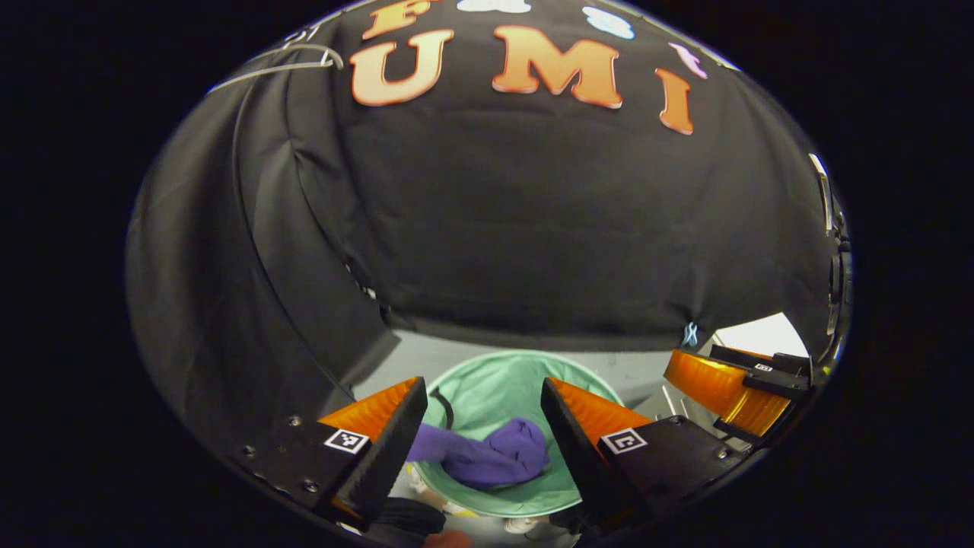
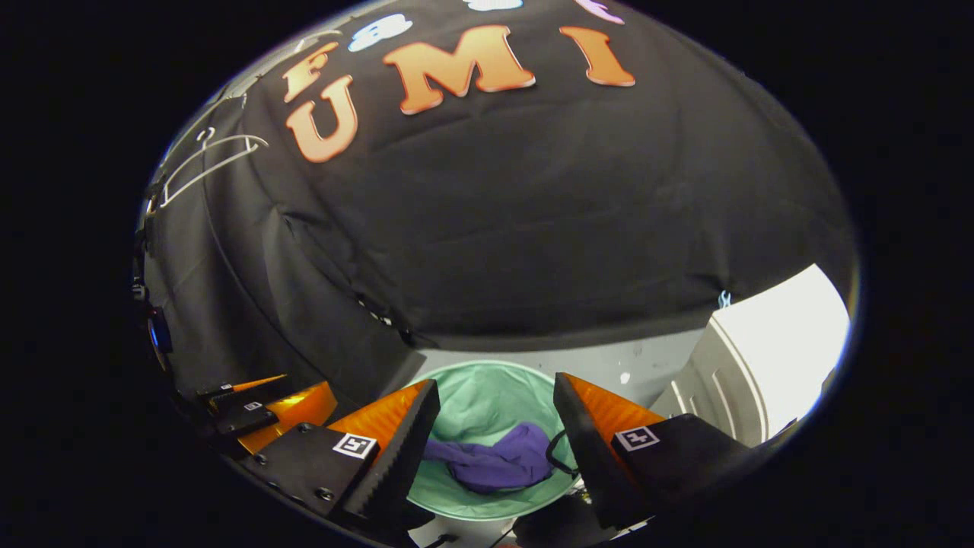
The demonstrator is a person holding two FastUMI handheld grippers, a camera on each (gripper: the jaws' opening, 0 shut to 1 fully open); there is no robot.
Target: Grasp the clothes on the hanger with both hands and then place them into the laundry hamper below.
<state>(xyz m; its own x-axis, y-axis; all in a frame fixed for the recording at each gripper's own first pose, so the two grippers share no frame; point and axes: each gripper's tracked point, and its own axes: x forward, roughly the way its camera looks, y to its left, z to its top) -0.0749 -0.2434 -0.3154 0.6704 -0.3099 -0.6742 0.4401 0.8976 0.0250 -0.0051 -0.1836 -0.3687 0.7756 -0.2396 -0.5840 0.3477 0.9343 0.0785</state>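
A purple garment lies crumpled inside the round green laundry hamper on the floor below. My left gripper hangs above the hamper, open, with nothing between its fingers. The same purple garment rests in the green hamper in the right gripper view, under my right gripper, which is also open and holds nothing. A bare white hanger hangs high at the upper left; the hanger is bare in the right gripper view too.
The right gripper shows at the far right of the left gripper view, and the left gripper at the lower left of the right gripper view. A white panel stands to the right. Black cloth walls close in behind.
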